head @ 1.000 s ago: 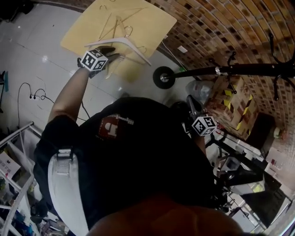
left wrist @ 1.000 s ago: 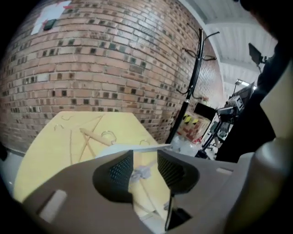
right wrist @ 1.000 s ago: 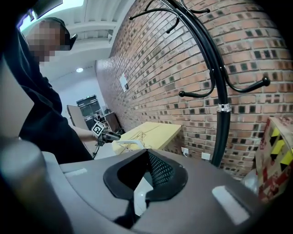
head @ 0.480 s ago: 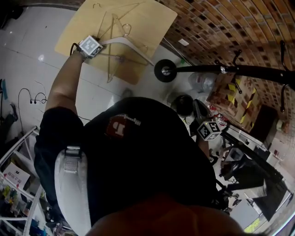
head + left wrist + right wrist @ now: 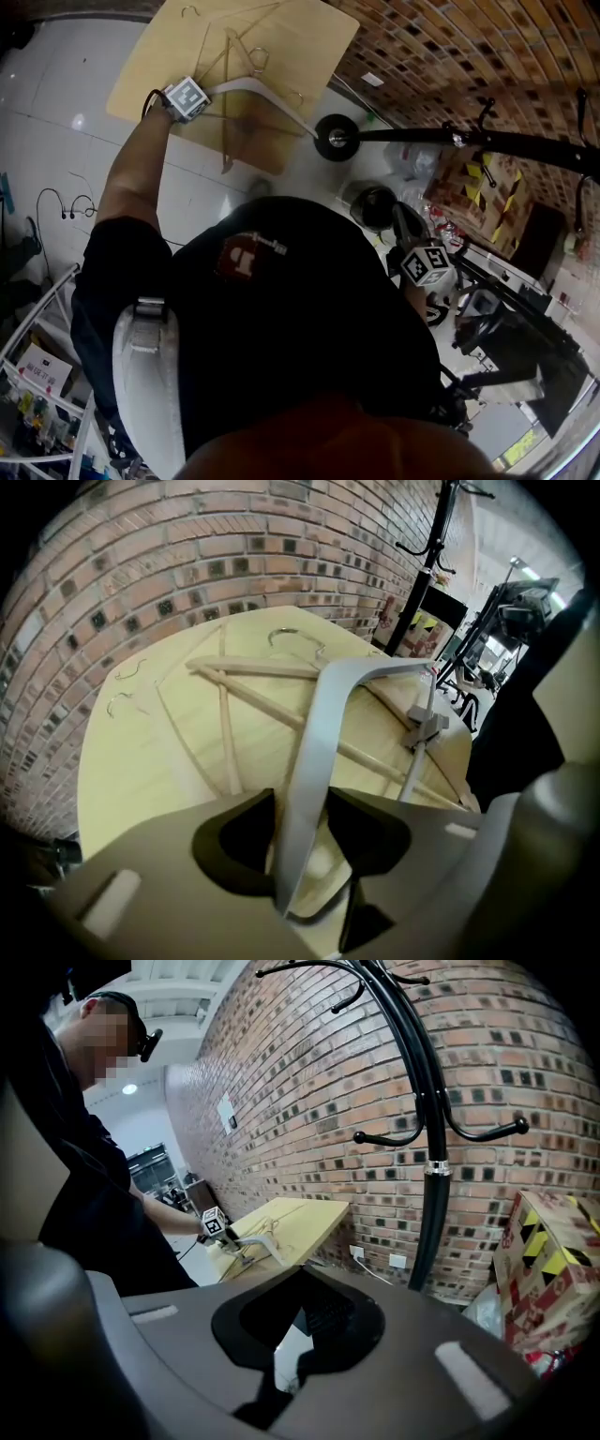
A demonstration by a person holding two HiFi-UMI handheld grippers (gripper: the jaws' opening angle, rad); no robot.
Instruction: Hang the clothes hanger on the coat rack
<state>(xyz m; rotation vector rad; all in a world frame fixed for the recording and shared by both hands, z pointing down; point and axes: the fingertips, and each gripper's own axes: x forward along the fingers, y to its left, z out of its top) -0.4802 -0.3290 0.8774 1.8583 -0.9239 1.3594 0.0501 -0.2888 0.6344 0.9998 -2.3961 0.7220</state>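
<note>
A white clothes hanger (image 5: 261, 86) lies on the pale wooden table (image 5: 309, 37) among several thin wooden hangers (image 5: 228, 52). My left gripper (image 5: 212, 91) points steeply down at the hanger's left arm. In the left gripper view the white hanger arm (image 5: 323, 724) runs straight between the jaws of the left gripper (image 5: 302, 855). The jaws are closing, and both stand against its edges. The black coat rack (image 5: 506, 142) stands to the right, its round base (image 5: 334, 138) near the table. My right gripper (image 5: 396, 217) hangs by my side, shut and empty, and faces the coat rack (image 5: 427, 1129).
A brick wall (image 5: 309, 1082) runs behind the table and rack. A cardboard box with yellow-black tape (image 5: 473, 202) sits beside the rack, with chairs and equipment (image 5: 506, 337) at the right. Cables (image 5: 66, 197) lie on the tiled floor at the left.
My left gripper has dropped from above the table's near edge down onto the table, and its jaws now straddle the white hanger's arm. The right gripper has stayed in place.
</note>
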